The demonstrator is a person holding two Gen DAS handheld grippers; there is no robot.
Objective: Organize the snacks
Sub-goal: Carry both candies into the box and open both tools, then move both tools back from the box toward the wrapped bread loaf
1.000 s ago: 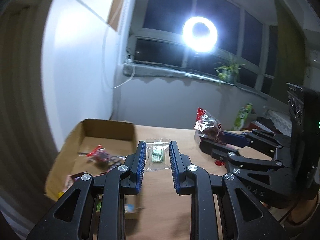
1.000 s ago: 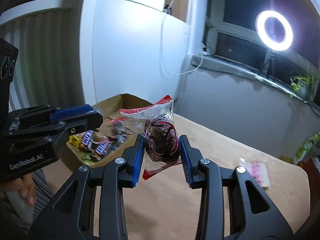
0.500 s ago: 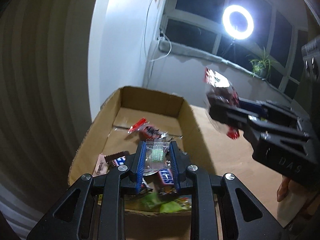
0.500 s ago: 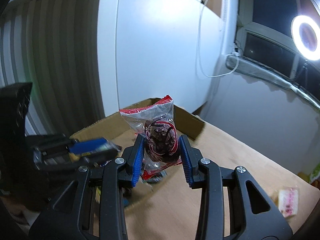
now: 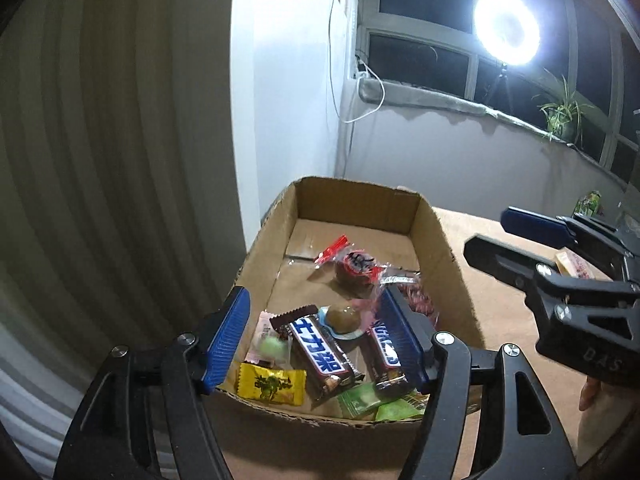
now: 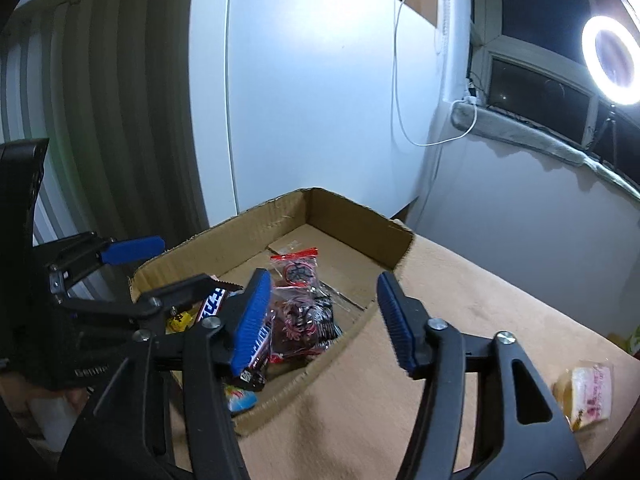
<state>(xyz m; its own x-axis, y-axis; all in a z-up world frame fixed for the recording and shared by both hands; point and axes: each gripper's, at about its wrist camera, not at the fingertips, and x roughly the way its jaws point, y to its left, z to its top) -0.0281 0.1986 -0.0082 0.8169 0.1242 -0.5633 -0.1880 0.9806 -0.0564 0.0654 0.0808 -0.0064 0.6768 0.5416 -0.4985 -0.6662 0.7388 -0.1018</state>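
An open cardboard box (image 5: 440, 240) (image 6: 360, 216) sits on the tan table and holds several wrapped snacks. In it lie Snickers bars (image 5: 320, 352), a yellow packet (image 5: 272, 388), green packets (image 5: 360, 400) and a red-edged clear bag (image 5: 352, 268) (image 6: 296, 268). A larger clear bag of dark red snacks (image 6: 304, 320) lies in the box. My left gripper (image 5: 316, 332) is open and empty over the box's near end. My right gripper (image 6: 324, 312) is open and empty over the box's right wall. It also shows in the left wrist view (image 5: 532, 236).
A pink-and-white packet (image 6: 588, 392) lies on the table (image 6: 480, 300) at the right. A green bag (image 5: 590, 202) stands at the table's far side. White wall and curtain stand behind the box. A ring light (image 5: 506, 28) and a plant (image 5: 564, 108) are at the window.
Both grippers have opened. The left one let go of its clear packet with green candy, the right one let go of the bag of dark red snacks, which now lies in the box.
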